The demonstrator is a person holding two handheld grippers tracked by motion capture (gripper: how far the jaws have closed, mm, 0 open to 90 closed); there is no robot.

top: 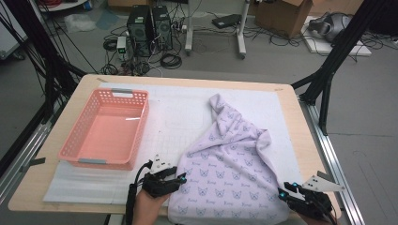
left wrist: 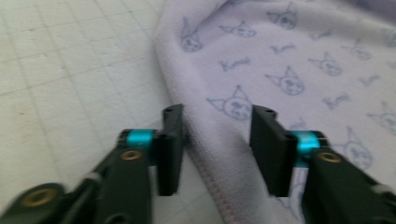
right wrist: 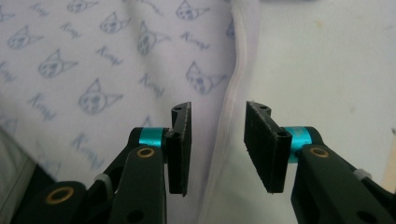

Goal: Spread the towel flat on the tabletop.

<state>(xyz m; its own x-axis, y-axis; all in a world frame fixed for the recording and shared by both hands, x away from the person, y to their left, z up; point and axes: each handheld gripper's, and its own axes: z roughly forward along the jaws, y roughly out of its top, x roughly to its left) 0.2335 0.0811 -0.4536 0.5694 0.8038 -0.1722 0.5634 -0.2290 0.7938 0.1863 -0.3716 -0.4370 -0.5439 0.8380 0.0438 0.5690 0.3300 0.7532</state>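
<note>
Item one, the cloth [top: 230,164]: a pale lilac fleece printed with small blue cat-face motifs and script. You have it lying on the right half of the white mat [top: 183,112], partly flattened. Its long axis runs from the near table edge, where it is widest, away from you to a bunched, narrowed peak that points toward the far side of the table and leans slightly left. A raised fold runs down its right side. The near hem reaches the table's front edge between your two hands.

Item two, your left gripper [top: 178,179]: at the cloth's near left edge. In the left gripper view [left wrist: 217,140] its jaws stand apart with the stitched edge of the cloth lying between them; the pads do not press on the fabric. The left jaw is over bare mat, the right over the print.

Item three, your right gripper [top: 284,191]: at the cloth's near right corner. In the right gripper view [right wrist: 218,140] its jaws are spread, straddling the white folded hem, which runs straight away along the jaws' line. Neither pad pinches it. Printed fabric lies to the left of the hem, bare mat to the right.

Item four, the basket [top: 80,145]: pink, perforated plastic, rectangular, on the mat's left half, well apart from the cloth, its long axis running near to far.

Item five, the table [top: 291,108]: light wood, rounded corners.
</note>
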